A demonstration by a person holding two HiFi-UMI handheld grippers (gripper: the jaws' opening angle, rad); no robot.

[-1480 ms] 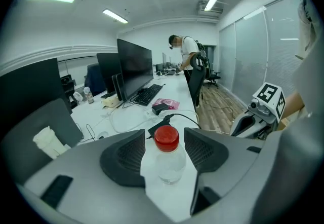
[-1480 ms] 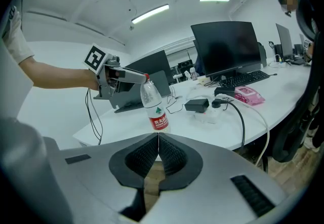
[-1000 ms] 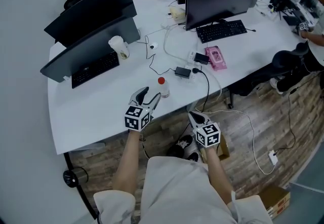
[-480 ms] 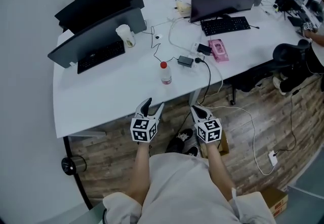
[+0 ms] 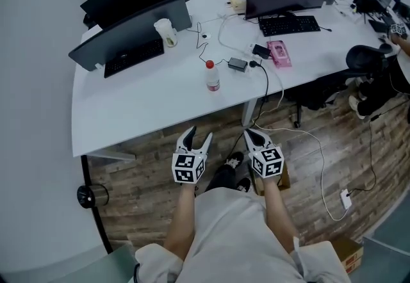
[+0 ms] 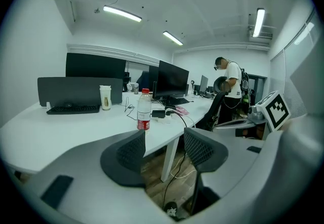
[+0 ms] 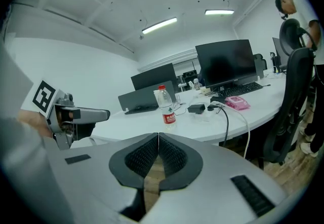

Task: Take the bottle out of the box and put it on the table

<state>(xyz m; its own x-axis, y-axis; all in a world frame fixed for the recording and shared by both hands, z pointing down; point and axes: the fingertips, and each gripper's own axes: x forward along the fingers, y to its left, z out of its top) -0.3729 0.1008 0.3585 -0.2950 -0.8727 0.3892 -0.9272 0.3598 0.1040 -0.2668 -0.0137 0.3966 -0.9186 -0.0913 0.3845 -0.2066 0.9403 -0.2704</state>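
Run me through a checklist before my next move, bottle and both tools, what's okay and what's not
1. The bottle stands upright on the table: ok.
2. It stands apart from the black adapter: ok.
3. The left tool has its jaws apart, nothing between them: ok.
4. The right tool has its jaws together, nothing held: ok.
5. Both are off the table, over the floor: ok.

White tabletop (image 5: 141, 109), brown plank floor (image 5: 147, 173).
Clear bottle (image 5: 212, 76), centre frame, has red cap and label; pink packet (image 5: 280, 54) upper right; black-and-white squares pattern the cubes on left tongs (image 5: 198, 137) and right tongs (image 5: 251, 135).
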